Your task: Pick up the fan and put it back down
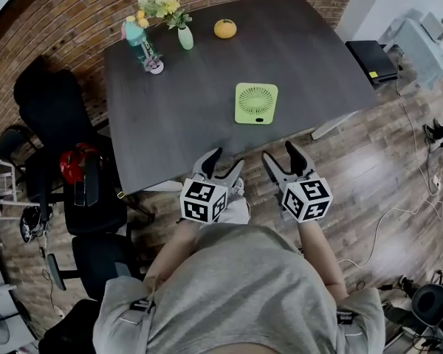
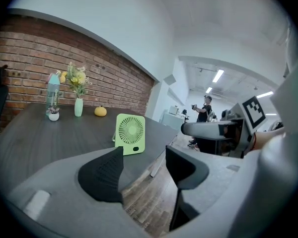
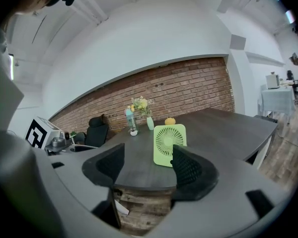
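A small square light-green fan (image 1: 256, 102) stands on the dark table (image 1: 207, 72), near its front edge. It also shows as the fan (image 2: 130, 133) in the left gripper view and as the fan (image 3: 169, 145) in the right gripper view. My left gripper (image 1: 225, 164) hangs open just off the table's front edge, short of the fan and to its left. My right gripper (image 1: 283, 158) is open too, beside it, short of the fan. Neither holds anything. In their own views the left gripper (image 2: 145, 165) and the right gripper (image 3: 148, 166) frame empty air.
At the table's far side stand a vase of flowers (image 1: 179, 21), a teal bottle (image 1: 137, 37), a small white pot (image 1: 155, 66) and an orange pumpkin-like thing (image 1: 225, 28). Black chairs (image 1: 48, 102) stand left. A person (image 2: 204, 112) stands far off in the room.
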